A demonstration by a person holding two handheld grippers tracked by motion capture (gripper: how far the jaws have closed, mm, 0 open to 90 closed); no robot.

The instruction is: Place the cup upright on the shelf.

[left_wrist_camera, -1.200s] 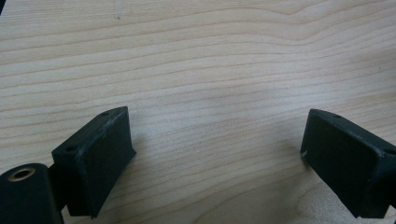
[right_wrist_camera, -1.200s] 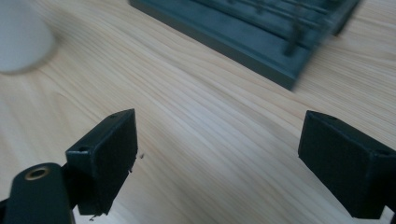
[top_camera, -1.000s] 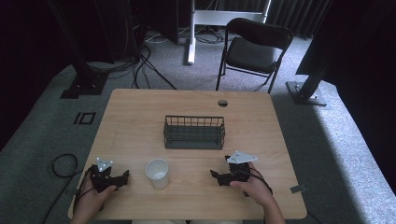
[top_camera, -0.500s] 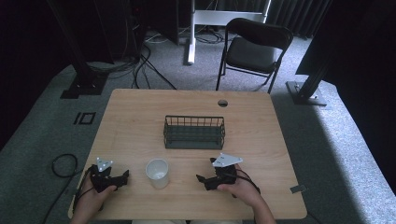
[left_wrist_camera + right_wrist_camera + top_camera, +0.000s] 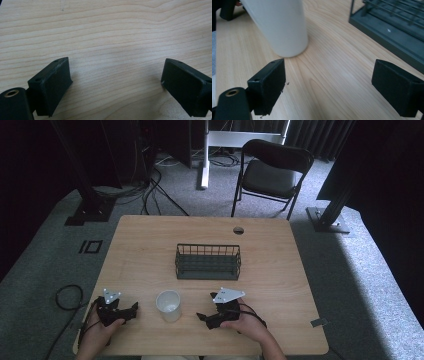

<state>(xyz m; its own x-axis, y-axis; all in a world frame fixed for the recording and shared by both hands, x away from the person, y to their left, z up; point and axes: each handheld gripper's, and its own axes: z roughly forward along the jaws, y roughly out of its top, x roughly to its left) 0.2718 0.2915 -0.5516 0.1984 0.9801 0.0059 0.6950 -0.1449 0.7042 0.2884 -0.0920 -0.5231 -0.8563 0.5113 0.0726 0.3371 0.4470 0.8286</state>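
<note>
Table (image 5: 150, 250): pale wood, most of the top bare.

Basket (image 5: 208, 261): dark wire, standing near the table's middle, nothing visible inside it. In the right gripper view its base and bars run across the upper right corner (image 5: 392, 27).

Cup (image 5: 168, 305): white, upright, open end up, on the near part of the table between the two grippers, well apart from the basket. It looks empty, though the inside is too small to be sure.

Right gripper (image 5: 206, 319): low over the table just beside the cup, pointing at it. Jaws spread wide, nothing between them; the cup's wall (image 5: 279, 27) stands ahead and off toward the left jaw, not yet in the gap.

Left gripper (image 5: 131, 309): resting near the table's left front corner, jaws wide apart, holding nothing, bare wood ahead (image 5: 115, 62).

Risk, my judgement: the cup sits off-centre to the right gripper's line, so a straight approach may strike the wall with one jaw and push or tip it. It looks light, so a hard squeeze could also dent it or let it slip.
</note>
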